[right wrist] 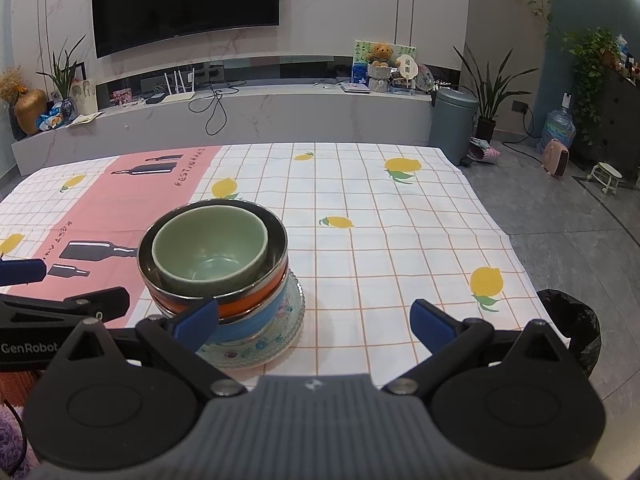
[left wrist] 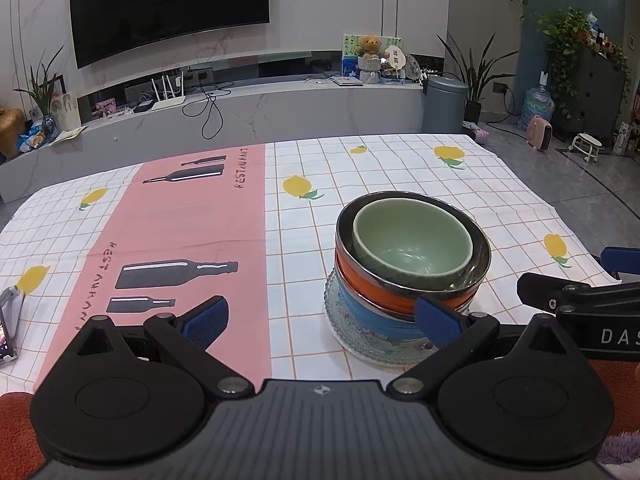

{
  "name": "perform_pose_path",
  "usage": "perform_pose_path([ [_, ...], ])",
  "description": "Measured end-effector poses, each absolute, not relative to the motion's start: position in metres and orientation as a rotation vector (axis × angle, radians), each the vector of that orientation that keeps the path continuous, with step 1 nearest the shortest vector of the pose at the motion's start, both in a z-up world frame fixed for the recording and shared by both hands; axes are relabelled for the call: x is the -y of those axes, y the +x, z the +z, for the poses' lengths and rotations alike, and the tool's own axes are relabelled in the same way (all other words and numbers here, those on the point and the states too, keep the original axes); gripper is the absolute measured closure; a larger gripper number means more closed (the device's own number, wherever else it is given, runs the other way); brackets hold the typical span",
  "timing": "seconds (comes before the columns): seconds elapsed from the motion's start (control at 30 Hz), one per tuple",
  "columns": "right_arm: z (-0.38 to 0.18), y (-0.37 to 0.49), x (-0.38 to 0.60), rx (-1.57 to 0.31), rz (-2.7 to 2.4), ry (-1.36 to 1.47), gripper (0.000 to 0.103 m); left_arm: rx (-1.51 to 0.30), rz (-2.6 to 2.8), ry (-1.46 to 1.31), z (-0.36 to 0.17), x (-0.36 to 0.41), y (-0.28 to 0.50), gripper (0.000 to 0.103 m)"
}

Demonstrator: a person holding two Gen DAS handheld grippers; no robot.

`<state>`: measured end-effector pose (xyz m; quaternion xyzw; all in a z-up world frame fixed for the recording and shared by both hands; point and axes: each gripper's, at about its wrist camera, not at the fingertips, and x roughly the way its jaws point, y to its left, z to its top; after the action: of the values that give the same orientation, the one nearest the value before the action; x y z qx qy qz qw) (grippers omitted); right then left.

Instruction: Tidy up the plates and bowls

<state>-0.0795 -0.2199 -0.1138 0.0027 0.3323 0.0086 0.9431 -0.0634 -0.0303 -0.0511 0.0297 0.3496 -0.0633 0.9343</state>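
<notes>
Left hand-held gripper [left wrist: 322, 320] is wide open and holds nothing; right hand-held gripper [right wrist: 316, 324] is also wide open and empty. Between them a stack stands on the tabletop [right wrist: 400, 248]: a glass plate [right wrist: 294, 308], a blue bowl [right wrist: 260, 318], an orange bowl [right wrist: 248, 300] with a metal rim, and a green bowl [right wrist: 210, 246] on top. A phone [left wrist: 6, 332] lies at the left edge. Behind the tabletop are a grey bin [right wrist: 454, 120] and a television [right wrist: 184, 0].

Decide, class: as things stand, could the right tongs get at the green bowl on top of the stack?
Probably yes. The green bowl sits uppermost, nested inside the steel-rimmed orange bowl, with nothing over it. The right tongs are open, just beside the stack; only the orange bowl's rim crowds the green bowl's wall.
</notes>
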Motion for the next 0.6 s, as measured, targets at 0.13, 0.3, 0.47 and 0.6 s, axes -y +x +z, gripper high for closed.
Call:
perform_pose_path([
  [0.13,-0.1135,-0.0804,0.2197,-0.672,0.02,0.006,0.003,-0.714,-0.131,0.06,-0.0507,0.03,-0.0635,0.0],
  [0.3,-0.1133,-0.0808,0.2206,-0.668,0.02,0.008,0.003,-0.712,-0.13,0.061,-0.0502,0.03,-0.064,0.0],
  [0.47,-0.1133,-0.0806,0.2206,-0.668,0.02,0.008,0.003,-0.712,-0.129,0.06,-0.0491,0.0297,-0.0643,0.0],
  [0.6,-0.1134,-0.0806,0.2205,-0.668,0.02,0.008,0.003,-0.711,-0.129,0.061,-0.0493,0.0298,-0.0643,0.0],
])
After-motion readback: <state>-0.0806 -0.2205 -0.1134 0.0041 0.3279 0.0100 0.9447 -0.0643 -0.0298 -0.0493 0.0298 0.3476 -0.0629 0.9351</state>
